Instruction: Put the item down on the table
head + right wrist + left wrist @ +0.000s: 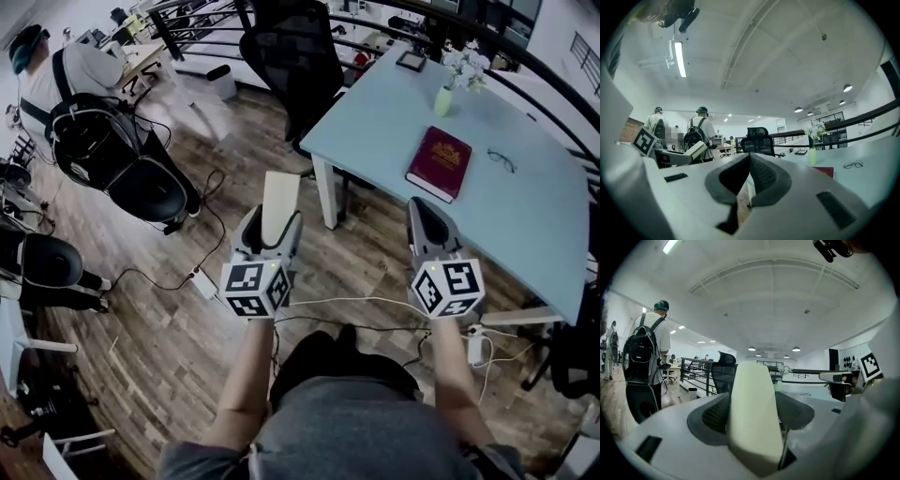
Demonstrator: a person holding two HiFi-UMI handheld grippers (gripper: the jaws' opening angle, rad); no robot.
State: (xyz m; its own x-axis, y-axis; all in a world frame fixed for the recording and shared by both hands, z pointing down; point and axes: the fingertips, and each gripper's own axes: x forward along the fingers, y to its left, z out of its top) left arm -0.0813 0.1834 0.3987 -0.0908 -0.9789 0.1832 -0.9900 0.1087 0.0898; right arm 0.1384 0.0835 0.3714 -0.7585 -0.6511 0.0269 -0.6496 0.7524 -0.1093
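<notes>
My left gripper (278, 217) is shut on a cream, flat oblong block (279, 204), which sticks out forward between the jaws above the wooden floor, left of the table. In the left gripper view the block (754, 413) fills the gap between the two dark pads. My right gripper (424, 214) hovers at the near edge of the pale blue table (394, 150), its jaws together and empty; the pads (759, 176) meet at the tips in the right gripper view.
On the table lie a dark red book (439, 162), a pair of glasses (501, 160), a small vase of white flowers (457, 80) and a tablet (411, 60). A black office chair (295, 56) stands behind the table's corner. A person with a backpack (84, 122) stands at left; cables cross the floor.
</notes>
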